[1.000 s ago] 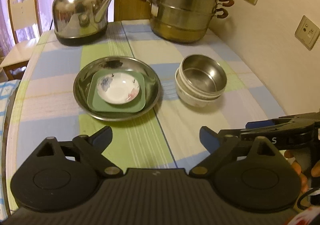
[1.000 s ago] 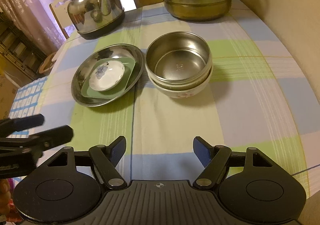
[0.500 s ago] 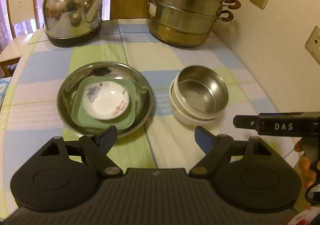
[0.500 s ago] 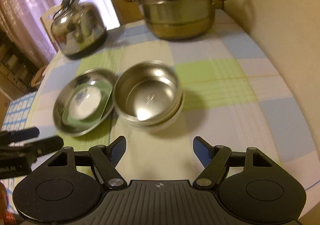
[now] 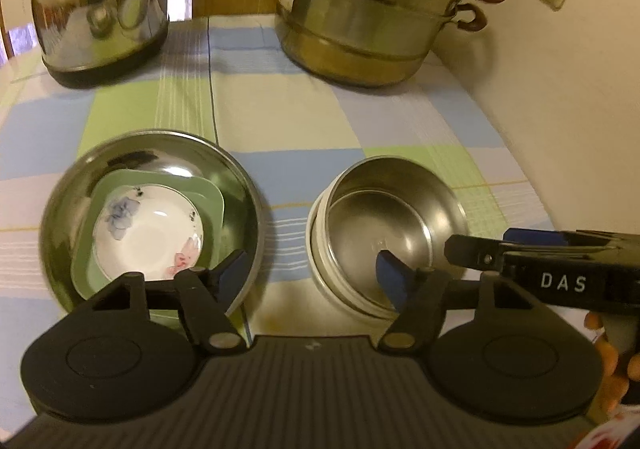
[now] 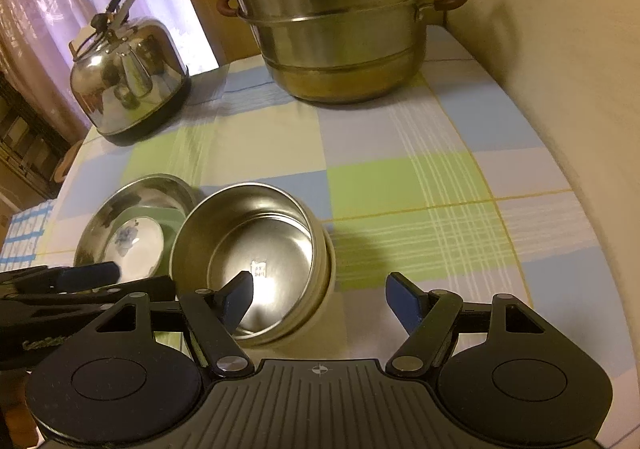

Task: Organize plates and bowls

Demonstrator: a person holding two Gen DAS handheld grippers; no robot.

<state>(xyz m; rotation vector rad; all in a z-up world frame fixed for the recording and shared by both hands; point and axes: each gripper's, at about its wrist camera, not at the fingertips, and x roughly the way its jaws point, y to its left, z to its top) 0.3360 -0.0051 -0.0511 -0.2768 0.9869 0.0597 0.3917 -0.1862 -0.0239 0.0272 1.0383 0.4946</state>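
Note:
A steel bowl (image 5: 394,217) sits nested inside a white bowl (image 5: 320,273) on the checked tablecloth. To its left a wide steel plate (image 5: 52,217) holds a green square plate (image 5: 210,197) with a small white flowered dish (image 5: 148,235) on top. My left gripper (image 5: 310,273) is open, low over the cloth between the plate stack and the bowls. My right gripper (image 6: 326,295) is open at the steel bowl's (image 6: 244,245) near right rim, its left finger over the bowl. The plate stack (image 6: 132,225) lies left of it.
A steel kettle (image 5: 100,5) stands at the back left and a tiered steamer pot (image 5: 372,9) at the back right. A wall (image 5: 560,81) with sockets runs along the table's right edge. A chair stands beyond the kettle.
Both grippers have moved forward and lower toward the dishes. My right gripper has come up to the steel bowl's rim; both stay open.

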